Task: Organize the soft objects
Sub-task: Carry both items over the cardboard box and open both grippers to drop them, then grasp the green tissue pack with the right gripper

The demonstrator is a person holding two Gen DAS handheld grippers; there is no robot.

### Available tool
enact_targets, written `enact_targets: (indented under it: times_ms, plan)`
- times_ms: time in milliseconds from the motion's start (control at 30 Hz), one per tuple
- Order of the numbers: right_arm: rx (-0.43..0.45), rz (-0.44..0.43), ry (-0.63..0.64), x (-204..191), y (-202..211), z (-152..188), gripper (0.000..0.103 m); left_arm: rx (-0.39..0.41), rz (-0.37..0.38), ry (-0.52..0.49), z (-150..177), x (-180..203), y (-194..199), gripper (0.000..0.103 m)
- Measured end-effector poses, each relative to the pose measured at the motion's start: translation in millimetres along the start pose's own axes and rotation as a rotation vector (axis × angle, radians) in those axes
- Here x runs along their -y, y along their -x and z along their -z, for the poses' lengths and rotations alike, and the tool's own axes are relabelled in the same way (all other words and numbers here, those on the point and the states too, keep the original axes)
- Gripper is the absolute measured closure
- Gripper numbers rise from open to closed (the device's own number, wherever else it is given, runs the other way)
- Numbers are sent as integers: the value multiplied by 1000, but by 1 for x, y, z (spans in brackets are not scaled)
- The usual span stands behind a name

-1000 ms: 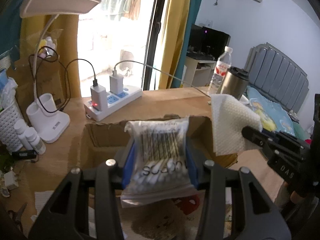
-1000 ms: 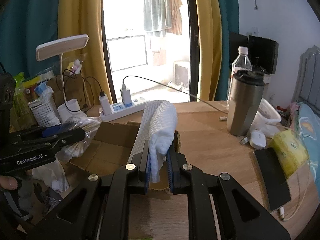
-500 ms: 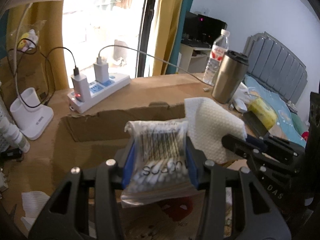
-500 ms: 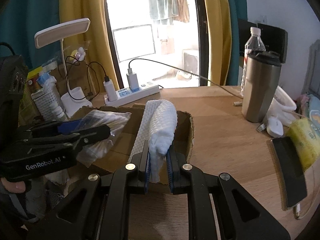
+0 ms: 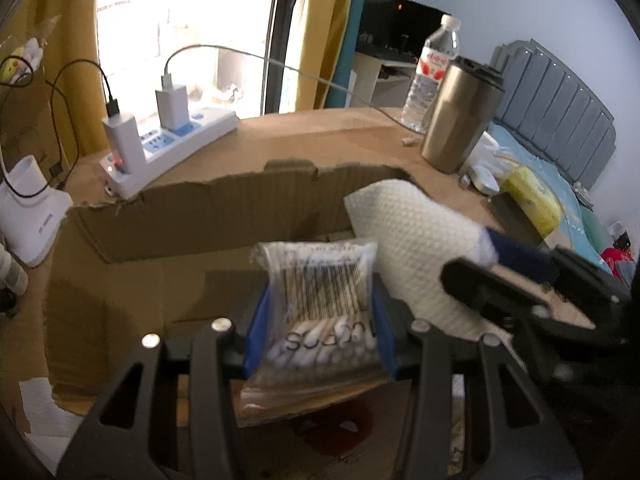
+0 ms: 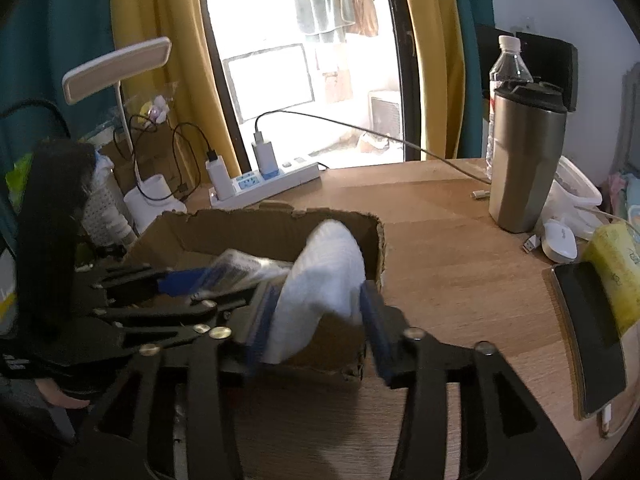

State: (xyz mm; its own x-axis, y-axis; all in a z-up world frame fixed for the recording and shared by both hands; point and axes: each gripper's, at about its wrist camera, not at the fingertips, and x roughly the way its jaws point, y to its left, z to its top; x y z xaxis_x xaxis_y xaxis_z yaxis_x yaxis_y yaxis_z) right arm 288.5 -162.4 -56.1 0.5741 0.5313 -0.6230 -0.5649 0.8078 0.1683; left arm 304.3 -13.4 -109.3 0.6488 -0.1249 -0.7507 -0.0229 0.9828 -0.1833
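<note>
An open cardboard box (image 5: 192,208) (image 6: 256,220) sits on the wooden desk. My left gripper (image 5: 320,320) is shut on a clear bag of cotton swabs (image 5: 320,292) and holds it over the box's near edge; the bag also shows in the right wrist view (image 6: 236,268). My right gripper (image 6: 316,316) has its jaws spread, and a white textured cloth (image 6: 324,280) hangs loosely between them over the box's right corner. The cloth also shows in the left wrist view (image 5: 416,248), beside the swab bag.
A white power strip (image 5: 172,144) with chargers and cables lies behind the box. A steel tumbler (image 6: 524,160) and water bottle (image 6: 508,64) stand at the right. A phone (image 6: 588,336), yellow pack (image 6: 612,276) and mouse (image 6: 560,240) lie at far right. A desk lamp (image 6: 116,68) stands left.
Both grippers moved forward and down over the box. The right gripper's jaws opened, so the cloth sits loose between them. The left still grips the swab bag.
</note>
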Motion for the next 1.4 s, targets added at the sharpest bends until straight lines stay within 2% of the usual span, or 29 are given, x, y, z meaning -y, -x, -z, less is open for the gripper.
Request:
enact_targets:
  times_ms: [167, 333, 1000, 1133, 1400]
  plan:
    - [12, 19, -12, 3, 7, -4, 50, -19, 25, -4, 1, 3, -2, 51]
    - [16, 39, -22, 7, 10, -4, 50, -18, 39, -21, -1, 7, 0, 50]
    - [51, 84, -12, -3, 38, 1, 49, 72, 27, -21, 11, 6, 45, 49]
    - [58, 94, -9, -8, 45, 3, 48, 93, 24, -9, 16, 1, 56, 38]
    - [65, 110, 6, -22, 58, 11, 45, 141, 12, 11, 30, -10, 81, 37]
